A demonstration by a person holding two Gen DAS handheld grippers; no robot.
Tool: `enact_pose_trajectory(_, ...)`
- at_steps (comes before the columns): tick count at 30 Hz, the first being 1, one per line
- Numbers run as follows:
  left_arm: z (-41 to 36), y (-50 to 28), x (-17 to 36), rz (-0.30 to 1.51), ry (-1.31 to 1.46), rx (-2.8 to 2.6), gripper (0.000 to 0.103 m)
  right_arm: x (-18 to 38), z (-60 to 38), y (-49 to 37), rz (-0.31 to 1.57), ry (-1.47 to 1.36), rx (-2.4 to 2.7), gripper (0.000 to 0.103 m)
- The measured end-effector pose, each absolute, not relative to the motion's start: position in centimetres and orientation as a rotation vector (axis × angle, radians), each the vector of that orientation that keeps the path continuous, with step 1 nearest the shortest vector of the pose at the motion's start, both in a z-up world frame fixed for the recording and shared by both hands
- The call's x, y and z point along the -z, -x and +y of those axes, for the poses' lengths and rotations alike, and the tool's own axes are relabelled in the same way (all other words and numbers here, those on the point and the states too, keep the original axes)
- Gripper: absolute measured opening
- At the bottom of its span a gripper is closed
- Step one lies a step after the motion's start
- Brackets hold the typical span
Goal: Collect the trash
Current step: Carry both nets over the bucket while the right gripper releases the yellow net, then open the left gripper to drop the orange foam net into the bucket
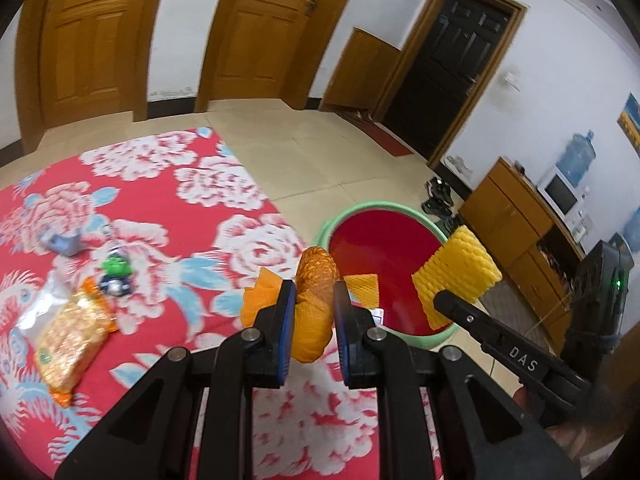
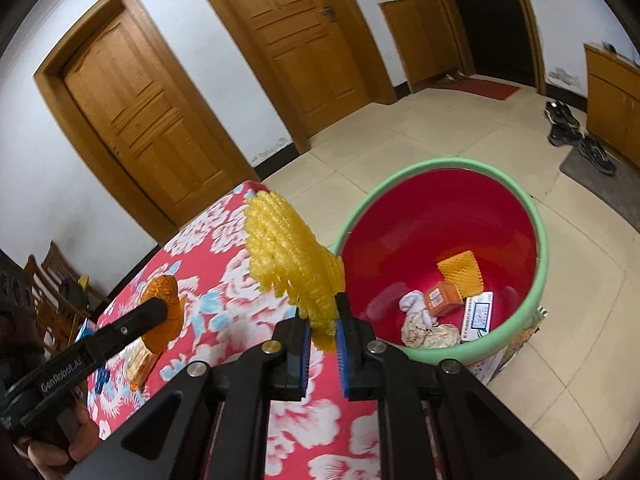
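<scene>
While both tools hover at the worktop's [image 1: 132, 200] near right edge, the left hand-held gripper [image 1: 314, 300] is clenched on an orange foam net [image 1: 314, 280], and the right hand-held gripper [image 2: 322, 330] pinches a yellow foam net [image 2: 288, 256] by its lower end. Both nets look light, soft and springy, so a firm squeeze suits them. Farther right, on the floor, the red bin [image 2: 440, 216] already holds scraps.
</scene>
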State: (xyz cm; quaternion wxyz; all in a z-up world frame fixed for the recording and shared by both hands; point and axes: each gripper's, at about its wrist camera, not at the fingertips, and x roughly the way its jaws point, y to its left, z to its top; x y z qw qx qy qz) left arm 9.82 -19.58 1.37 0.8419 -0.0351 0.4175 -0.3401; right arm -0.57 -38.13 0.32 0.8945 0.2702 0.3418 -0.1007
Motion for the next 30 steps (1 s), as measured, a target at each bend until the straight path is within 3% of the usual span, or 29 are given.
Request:
enact_pose_trajectory(20, -27.9, -10.6, 1.7, 0.941, -0.021, 0.817, 0.018, 3.6, -44.9, 2.1, 0.746, -0.674, 0.358, 0.016)
enact_pose_trajectory(25, -29.2, -11.1, 2.6, 0.959, -0.038, 0.825, 0.018, 3.9, -45.9, 2.3, 0.738, -0.675, 0.389, 0.041)
enact_pose_trajectory(30, -30.4, -11.0, 3.0, 0.966, -0.061, 0.829, 0.018, 3.3, -46.3, 2.5, 0.716, -0.658, 0.390, 0.049)
